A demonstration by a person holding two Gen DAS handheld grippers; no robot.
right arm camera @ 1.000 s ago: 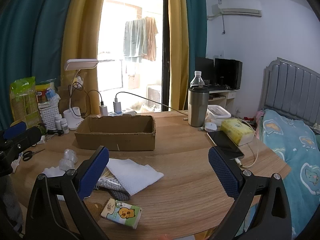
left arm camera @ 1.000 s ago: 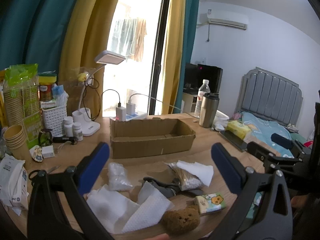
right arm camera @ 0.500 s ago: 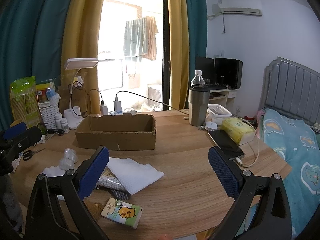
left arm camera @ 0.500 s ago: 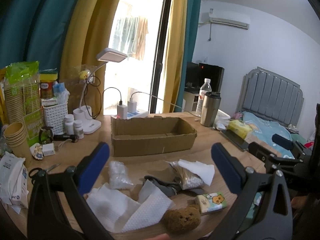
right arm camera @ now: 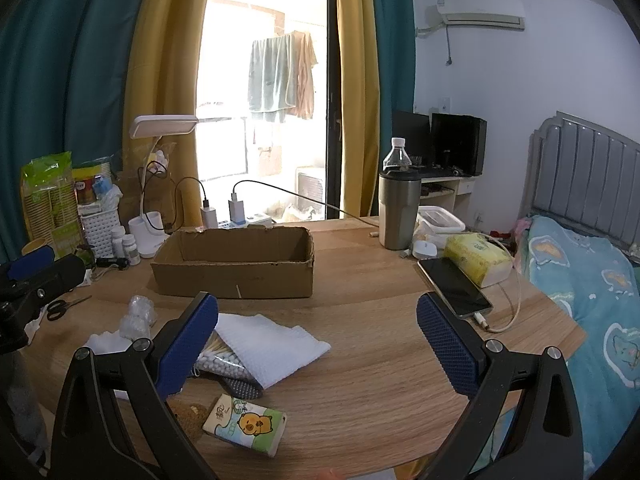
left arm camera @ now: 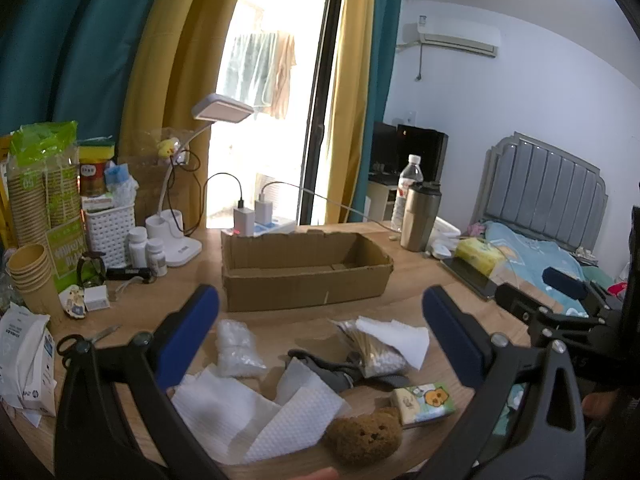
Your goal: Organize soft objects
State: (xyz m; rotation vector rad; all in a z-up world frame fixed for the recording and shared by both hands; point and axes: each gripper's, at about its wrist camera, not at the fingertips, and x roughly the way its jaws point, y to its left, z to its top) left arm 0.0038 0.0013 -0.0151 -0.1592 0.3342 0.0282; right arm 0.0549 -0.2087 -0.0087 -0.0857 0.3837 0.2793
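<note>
An empty cardboard box (left arm camera: 308, 276) (right arm camera: 236, 264) stands open at mid table. In front of it lie white paper towels (left arm camera: 248, 416) (right arm camera: 272, 344), a clear plastic bag (left arm camera: 236, 344) (right arm camera: 138, 316), a bag of cotton swabs (left arm camera: 376, 352) (right arm camera: 220, 356), a dark grey cloth (left arm camera: 332, 372), a small tissue pack with a bear print (left arm camera: 424, 400) (right arm camera: 246, 424) and a brown plush toy (left arm camera: 364, 436). My left gripper (left arm camera: 320, 332) is open and empty above these items. My right gripper (right arm camera: 318, 336) is open and empty, right of the pile.
A desk lamp (left arm camera: 180, 236), pill bottles (left arm camera: 148, 252), paper cups (left arm camera: 30, 276), scissors (left arm camera: 84, 340) and a white basket (left arm camera: 110, 228) crowd the left. A steel tumbler (right arm camera: 398, 212), phone (right arm camera: 454, 286) and yellow tissue pack (right arm camera: 478, 258) sit right. A bed (right arm camera: 592, 272) stands beyond the table.
The left wrist view has shifted slightly, the box now sitting a little lower and closer. The right gripper has hardly moved. Both stay open.
</note>
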